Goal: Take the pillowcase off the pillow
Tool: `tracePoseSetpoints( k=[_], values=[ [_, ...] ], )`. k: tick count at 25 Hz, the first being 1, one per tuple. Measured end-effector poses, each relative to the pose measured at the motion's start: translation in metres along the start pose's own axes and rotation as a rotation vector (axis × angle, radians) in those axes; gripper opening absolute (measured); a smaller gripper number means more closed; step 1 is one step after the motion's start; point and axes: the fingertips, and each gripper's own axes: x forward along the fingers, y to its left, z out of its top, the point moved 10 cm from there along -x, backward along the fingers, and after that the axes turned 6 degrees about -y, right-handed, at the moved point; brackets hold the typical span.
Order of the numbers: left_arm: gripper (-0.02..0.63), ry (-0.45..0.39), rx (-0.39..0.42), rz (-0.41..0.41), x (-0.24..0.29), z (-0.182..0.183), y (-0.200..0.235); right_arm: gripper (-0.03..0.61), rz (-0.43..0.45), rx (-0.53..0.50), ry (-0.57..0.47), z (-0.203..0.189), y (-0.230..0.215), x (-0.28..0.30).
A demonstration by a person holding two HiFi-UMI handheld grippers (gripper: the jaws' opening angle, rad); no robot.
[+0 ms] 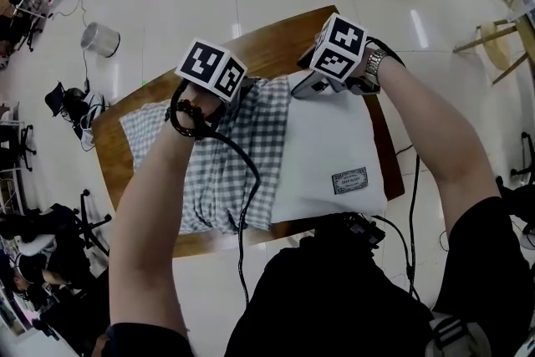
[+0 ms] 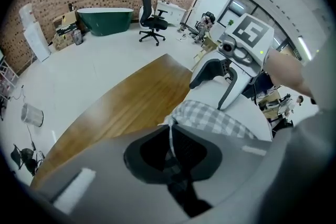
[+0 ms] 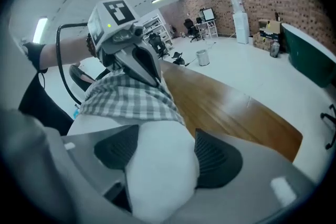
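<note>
A white pillow [image 1: 330, 146] lies on the wooden table [image 1: 267, 46], its left half still inside a grey-checked pillowcase [image 1: 217, 155]. My left gripper [image 1: 236, 94] points steeply down at the pillowcase's far open edge and is shut on a fold of the checked cloth [image 2: 210, 118], which runs between the pads [image 2: 202, 150]. My right gripper [image 1: 305, 86] is at the pillow's bare far corner. In the right gripper view its jaws [image 3: 163, 157] stand wide, with the white pillow corner [image 3: 157, 176] filling the gap. The left gripper [image 3: 135, 60] shows there just beyond, on the checked cloth [image 3: 126, 99].
The table's far edge [image 2: 126, 97] runs just past both grippers. A black cable [image 1: 247, 205] hangs from the left gripper across the pillowcase. A small label [image 1: 349, 180] sits on the pillow's near right. A bin [image 1: 100, 38] and office chairs [image 2: 152, 21] stand on the floor around.
</note>
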Motion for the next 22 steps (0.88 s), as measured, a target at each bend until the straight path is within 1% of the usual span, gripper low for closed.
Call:
tracePoseSetpoints(
  k=[1,2,3,4,6,7,10,15,18,22],
  values=[
    [0.015,-0.004,-0.001,0.0,0.002,0.002,0.004,0.336,0.017,0.002,0.02,-0.003,-0.005,0.005],
    [0.014,-0.013,-0.004,0.004,0.003,0.003,0.009,0.312,0.035,0.004,0.037,-0.005,-0.008,0.01],
    [0.012,-0.024,-0.009,0.014,0.003,0.005,0.014,0.268,0.051,0.003,0.053,-0.006,-0.009,0.013],
    [0.011,-0.036,-0.014,0.03,0.001,0.006,0.02,0.201,0.058,-0.006,0.065,-0.006,-0.009,0.014],
    [0.009,-0.052,-0.024,0.073,-0.007,-0.001,0.031,0.057,0.035,-0.035,0.062,-0.001,-0.002,0.014],
    [0.009,-0.058,-0.03,0.093,-0.012,-0.007,0.034,0.023,0.016,-0.044,0.046,0.001,0.005,0.011],
    [0.009,-0.073,-0.043,0.15,-0.035,-0.031,0.038,0.014,-0.037,-0.051,-0.013,0.007,0.036,0.0],
    [0.008,-0.098,-0.057,0.244,-0.072,-0.066,0.051,0.012,-0.182,-0.118,-0.101,0.019,0.085,-0.021],
    [0.008,-0.086,-0.067,0.316,-0.085,-0.078,0.057,0.012,-0.259,-0.149,-0.132,0.018,0.096,-0.036],
    [0.008,-0.092,-0.097,0.4,-0.106,-0.101,0.068,0.012,-0.348,-0.156,-0.146,0.011,0.098,-0.046]
  ],
)
